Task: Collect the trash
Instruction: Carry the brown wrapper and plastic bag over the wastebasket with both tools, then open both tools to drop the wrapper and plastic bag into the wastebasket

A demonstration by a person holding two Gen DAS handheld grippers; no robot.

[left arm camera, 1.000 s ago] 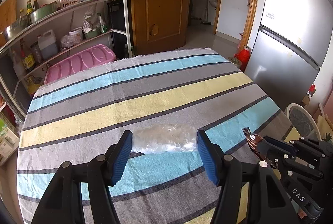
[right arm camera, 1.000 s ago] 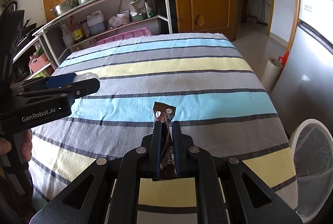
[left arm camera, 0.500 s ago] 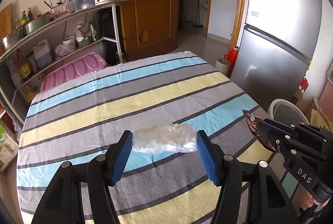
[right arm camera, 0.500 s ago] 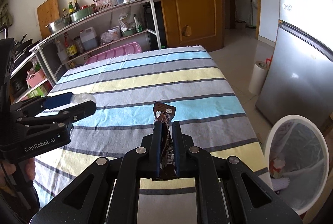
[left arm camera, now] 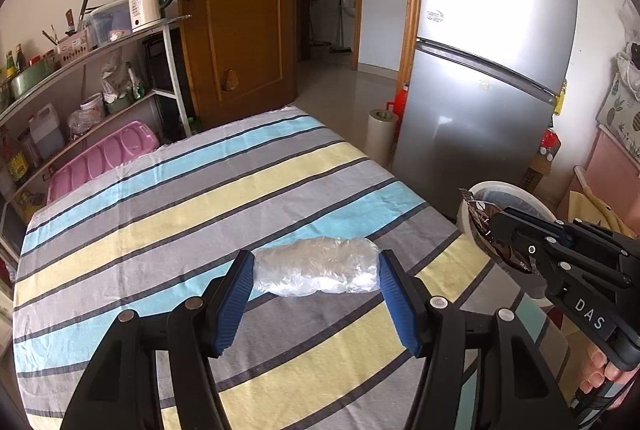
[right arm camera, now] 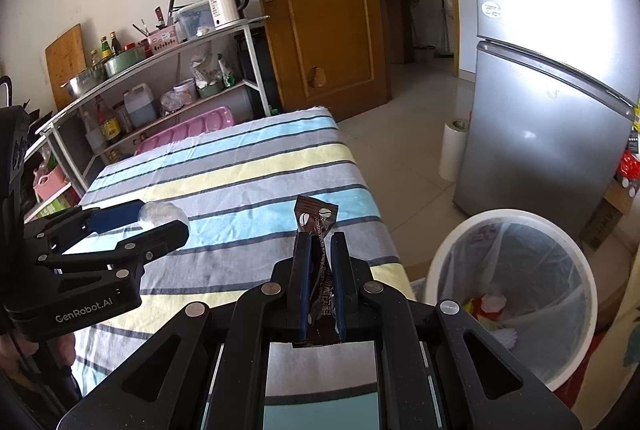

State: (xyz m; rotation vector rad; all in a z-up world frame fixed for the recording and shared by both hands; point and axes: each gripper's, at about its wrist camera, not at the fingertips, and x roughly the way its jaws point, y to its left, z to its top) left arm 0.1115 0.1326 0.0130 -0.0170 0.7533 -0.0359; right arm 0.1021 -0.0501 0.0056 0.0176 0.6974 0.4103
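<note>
My left gripper [left arm camera: 316,262] is shut on a crumpled clear plastic wrap [left arm camera: 317,265] and holds it above the striped tablecloth [left arm camera: 192,206]; it also shows in the right wrist view [right arm camera: 158,220]. My right gripper [right arm camera: 320,242] is shut on a brown coffee sachet [right arm camera: 316,218], held upright near the table's right edge. In the left wrist view the sachet [left arm camera: 480,220] is in front of the white trash bin [left arm camera: 508,194]. The bin [right arm camera: 440,258], lined with a clear bag, stands on the floor right of the table and holds some trash.
A silver fridge [right arm camera: 552,102] stands behind the bin, with a white roll [right arm camera: 454,150] on the floor beside it. A metal shelf [right arm camera: 168,70] with a kettle, bottles and a pink tray is behind the table. A wooden door [right arm camera: 320,10] is at the back.
Both grippers have swung to the right with their loads, away from the middle of the table. The trash bin has come fully into the right wrist view.
</note>
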